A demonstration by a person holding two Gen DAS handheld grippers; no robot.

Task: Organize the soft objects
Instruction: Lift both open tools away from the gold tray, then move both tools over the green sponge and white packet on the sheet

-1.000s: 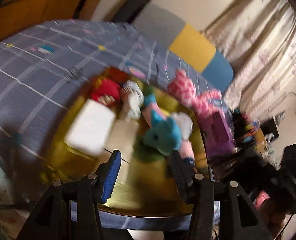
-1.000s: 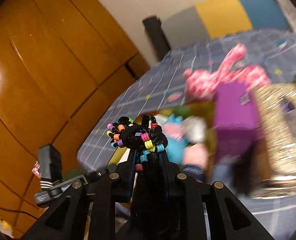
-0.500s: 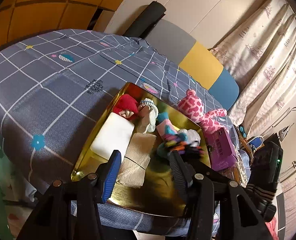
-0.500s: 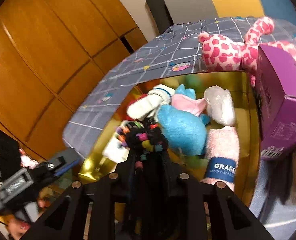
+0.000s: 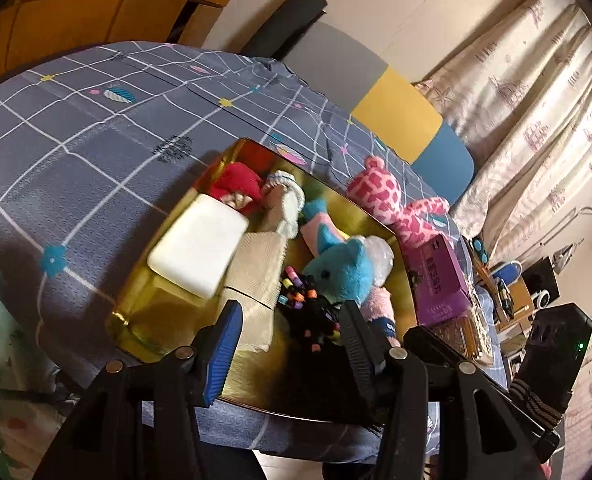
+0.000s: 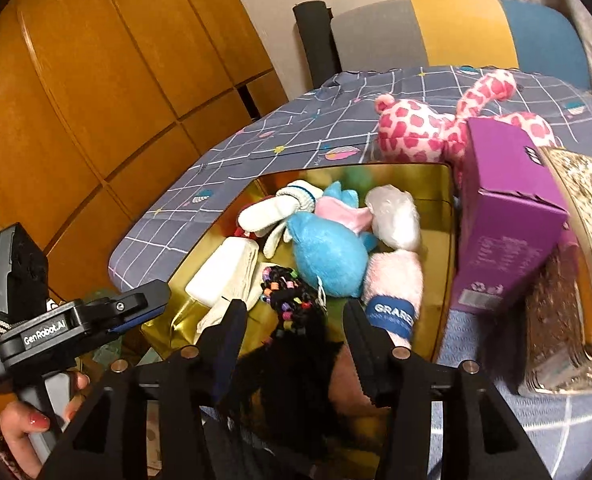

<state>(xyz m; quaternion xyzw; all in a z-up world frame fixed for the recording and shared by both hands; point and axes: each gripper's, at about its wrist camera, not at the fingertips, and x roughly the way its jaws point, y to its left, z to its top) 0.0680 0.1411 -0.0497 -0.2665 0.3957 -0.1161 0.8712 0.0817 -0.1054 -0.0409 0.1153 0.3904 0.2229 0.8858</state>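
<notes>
Right gripper (image 6: pixel 294 330) jaws opening, beaded black hair piece (image 6: pixel 292 300) loose between them in gold tray (image 6: pixel 440 280), left gripper (image 5: pixel 290 344) open, empty.

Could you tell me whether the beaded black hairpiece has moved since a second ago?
Yes. The hairpiece has come down from above the bed into the gold tray, beside the blue plush toy; the right gripper's jaws are opening around it.

My right gripper (image 6: pixel 294 330) hides the lower part of the black beaded wig (image 6: pixel 292 312). The red plush (image 5: pixel 236 186) is half covered by the white block (image 5: pixel 198 250). At 3 o'clock, the glitter bag (image 6: pixel 576 248) is cut off.
</notes>
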